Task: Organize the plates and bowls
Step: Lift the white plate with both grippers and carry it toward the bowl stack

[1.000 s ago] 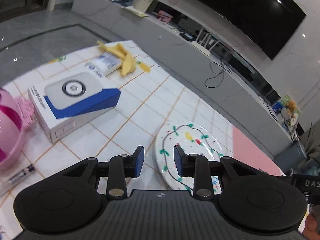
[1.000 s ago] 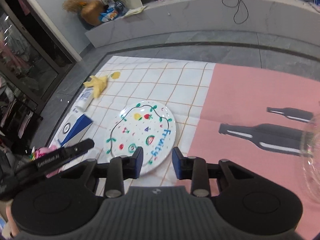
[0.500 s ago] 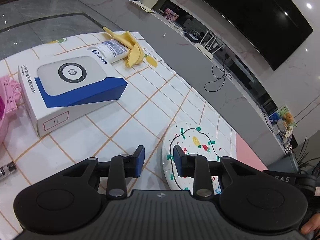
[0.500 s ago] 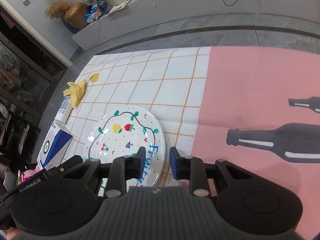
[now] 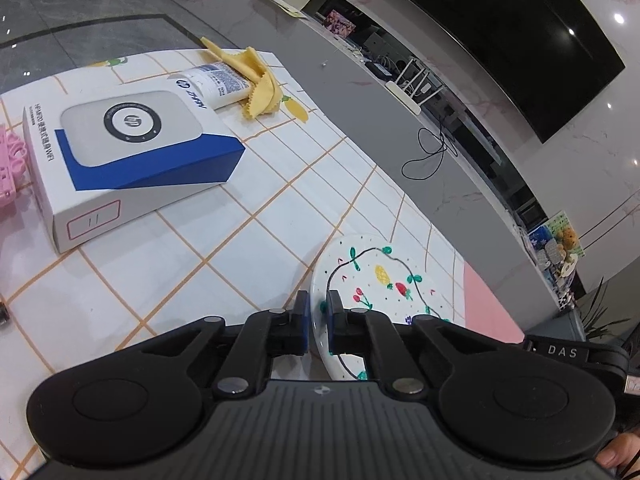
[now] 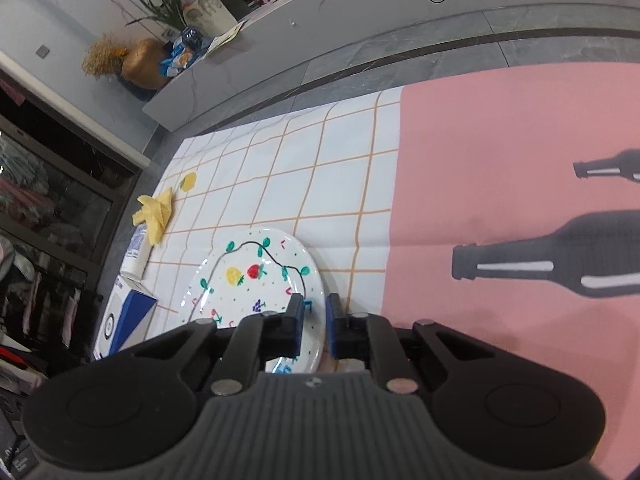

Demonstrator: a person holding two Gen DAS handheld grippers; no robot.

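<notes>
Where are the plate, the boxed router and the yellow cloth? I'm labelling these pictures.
plate (image 5: 394,268), left wrist view, painted middle.
box (image 5: 132,148), left wrist view, printed top face.
yellow cloth (image 5: 260,80), left wrist view, folded middle.

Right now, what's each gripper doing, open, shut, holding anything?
Left gripper: shut on the plate rim.
Right gripper: closing, jaws astride the plate's opposite rim; contact cannot be told.

A home living room: wall-mounted television (image 5: 500,36), long media console (image 5: 400,120), potted plant (image 6: 160,12).
</notes>
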